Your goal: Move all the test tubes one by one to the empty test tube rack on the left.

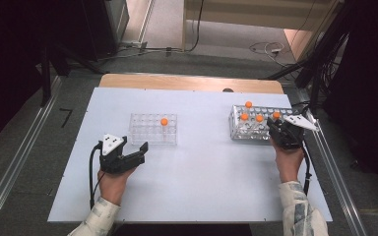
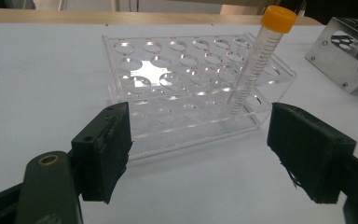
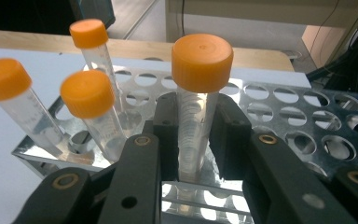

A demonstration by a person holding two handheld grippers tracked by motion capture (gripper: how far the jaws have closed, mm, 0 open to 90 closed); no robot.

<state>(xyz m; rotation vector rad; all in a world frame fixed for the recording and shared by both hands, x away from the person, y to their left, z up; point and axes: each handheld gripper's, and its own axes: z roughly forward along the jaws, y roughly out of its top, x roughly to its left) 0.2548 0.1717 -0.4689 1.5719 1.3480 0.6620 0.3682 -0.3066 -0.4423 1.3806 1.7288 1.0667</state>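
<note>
A metal rack [image 1: 250, 134] at the right of the table holds several orange-capped tubes. My right gripper [image 1: 277, 127] is at the rack's front right corner. In the right gripper view its jaws [image 3: 195, 114] are shut on one upright tube [image 3: 202, 60] whose lower end is still in the metal rack [image 3: 307, 121]. A clear plastic rack [image 1: 147, 129] left of centre holds a single orange-capped tube [image 1: 164, 122]. My left gripper [image 1: 134, 144] hovers just in front of it, open and with nothing in it. In the left gripper view the clear rack [image 2: 177, 79] and its tilted tube [image 2: 261, 56] lie beyond the open jaws [image 2: 198, 149].
Three other tubes [image 3: 87, 93] stand to the left of the held one in the metal rack, close to the jaws. The white table top [image 1: 202, 177] ends in a wooden strip at the back. Metal rails run along both sides of the table.
</note>
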